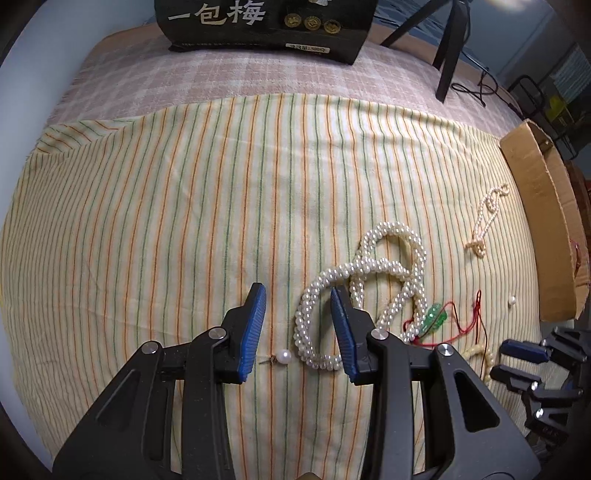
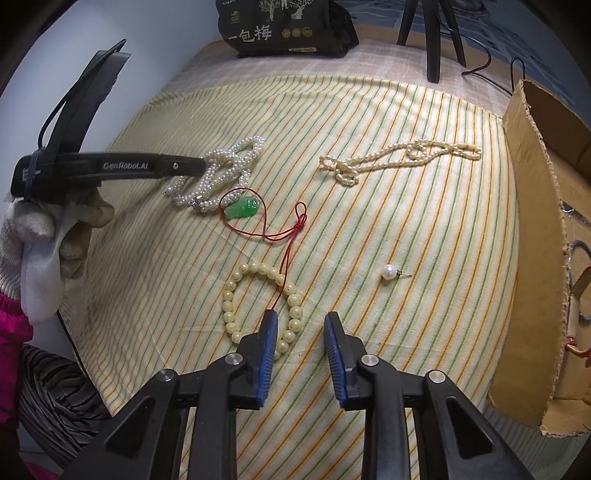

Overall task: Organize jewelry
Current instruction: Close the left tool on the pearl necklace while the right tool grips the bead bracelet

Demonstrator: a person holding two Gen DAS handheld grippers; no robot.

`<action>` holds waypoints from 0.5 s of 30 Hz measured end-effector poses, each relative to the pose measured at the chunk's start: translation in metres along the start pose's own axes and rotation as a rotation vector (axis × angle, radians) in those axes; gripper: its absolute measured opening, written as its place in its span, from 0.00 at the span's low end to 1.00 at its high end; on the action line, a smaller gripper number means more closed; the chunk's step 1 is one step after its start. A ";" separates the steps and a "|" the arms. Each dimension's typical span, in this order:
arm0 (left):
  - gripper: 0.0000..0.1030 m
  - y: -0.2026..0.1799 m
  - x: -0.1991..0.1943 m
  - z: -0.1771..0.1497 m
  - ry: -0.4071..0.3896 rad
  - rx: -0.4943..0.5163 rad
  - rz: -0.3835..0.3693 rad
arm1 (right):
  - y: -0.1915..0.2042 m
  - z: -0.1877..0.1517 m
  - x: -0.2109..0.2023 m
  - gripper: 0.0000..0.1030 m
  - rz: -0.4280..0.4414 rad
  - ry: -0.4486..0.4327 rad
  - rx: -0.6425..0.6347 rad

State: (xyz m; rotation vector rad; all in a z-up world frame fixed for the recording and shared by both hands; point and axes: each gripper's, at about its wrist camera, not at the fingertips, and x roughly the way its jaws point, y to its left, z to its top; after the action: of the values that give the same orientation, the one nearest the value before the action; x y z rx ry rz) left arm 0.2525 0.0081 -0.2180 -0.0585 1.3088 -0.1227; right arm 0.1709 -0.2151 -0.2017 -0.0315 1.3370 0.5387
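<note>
My left gripper (image 1: 297, 295) is open, its jaws straddling one end of a thick white pearl necklace (image 1: 373, 269) on the striped cloth; a single pearl earring (image 1: 283, 356) lies between the fingers. A green pendant (image 1: 433, 316) on red cord lies to its right. In the right wrist view, my right gripper (image 2: 300, 322) is open and empty just above a cream bead bracelet (image 2: 258, 302). The pearl necklace (image 2: 221, 170), green pendant (image 2: 243, 208), a thin seed-pearl strand (image 2: 399, 157) and another pearl earring (image 2: 388, 273) lie ahead.
A cardboard box (image 2: 535, 236) stands along the right edge, with metal items inside. A black snack bag (image 1: 266, 26) and tripod legs (image 1: 448, 51) stand at the back. The striped cloth (image 1: 184, 206) covers a pink checked one.
</note>
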 end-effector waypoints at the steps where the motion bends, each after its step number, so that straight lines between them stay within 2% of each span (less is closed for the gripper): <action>1: 0.34 -0.001 -0.001 -0.001 0.001 0.006 0.004 | 0.000 0.000 0.000 0.25 0.001 0.000 0.001; 10: 0.31 -0.009 0.004 -0.006 -0.011 0.051 0.054 | 0.006 0.011 0.016 0.23 0.004 0.024 -0.008; 12: 0.27 -0.011 0.006 -0.005 -0.020 0.052 0.059 | 0.007 0.011 0.020 0.22 -0.001 0.027 -0.007; 15: 0.14 -0.012 0.006 -0.002 -0.034 0.046 0.062 | 0.010 0.012 0.024 0.20 -0.019 0.024 -0.017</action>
State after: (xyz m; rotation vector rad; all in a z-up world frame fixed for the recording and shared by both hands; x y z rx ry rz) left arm 0.2510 -0.0047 -0.2234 0.0191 1.2718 -0.0985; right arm 0.1810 -0.1935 -0.2179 -0.0651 1.3541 0.5350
